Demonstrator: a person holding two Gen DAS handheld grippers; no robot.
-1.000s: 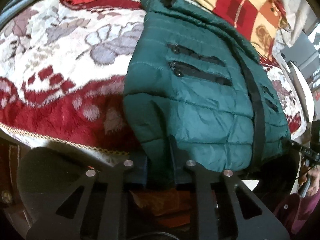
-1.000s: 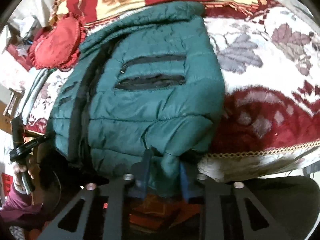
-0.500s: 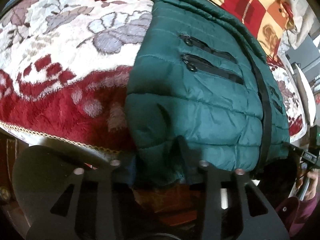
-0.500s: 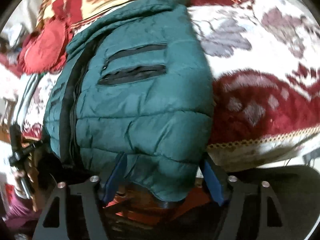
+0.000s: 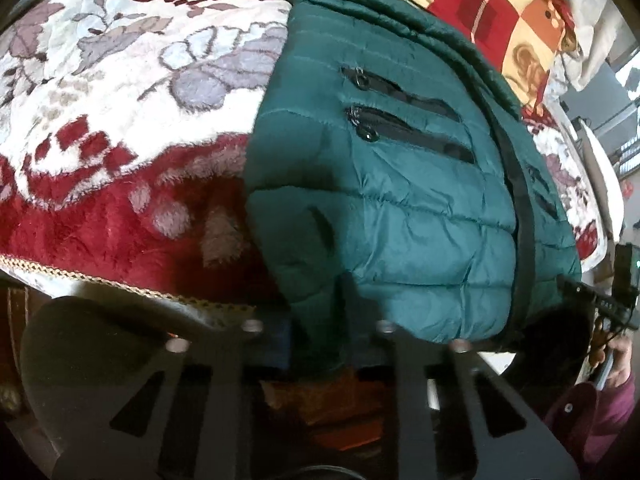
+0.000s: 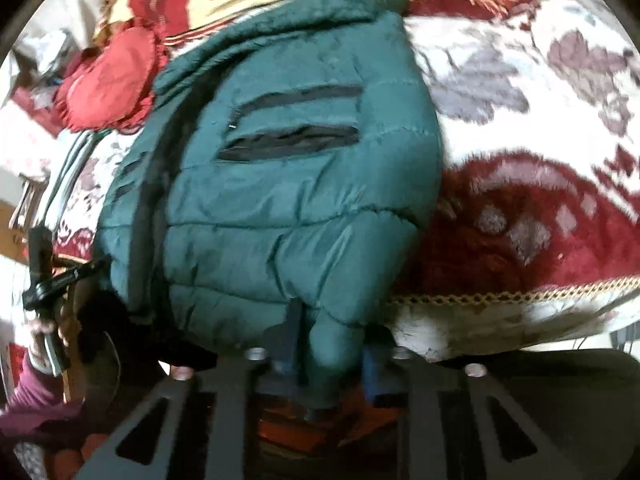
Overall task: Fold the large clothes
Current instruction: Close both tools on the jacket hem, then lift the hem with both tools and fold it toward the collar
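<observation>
The near hem of the green jacket (image 5: 404,208) hangs over the bed's front edge, hiding the fingertips of both claws. The left claw (image 5: 320,320) is closing with a fold of the hem's left corner pinched between its jaws; the right claw (image 6: 332,340) is closing likewise on a bunched lump at the right corner. The right view is blurred. The jacket lies front up on the blanket (image 5: 120,128), long axis running from the hem away to the collar, which points at the checked pillow (image 5: 492,4). Left of the jacket in the right view lies a red cushion (image 6: 108,80). Sleeves cannot be made out.
</observation>
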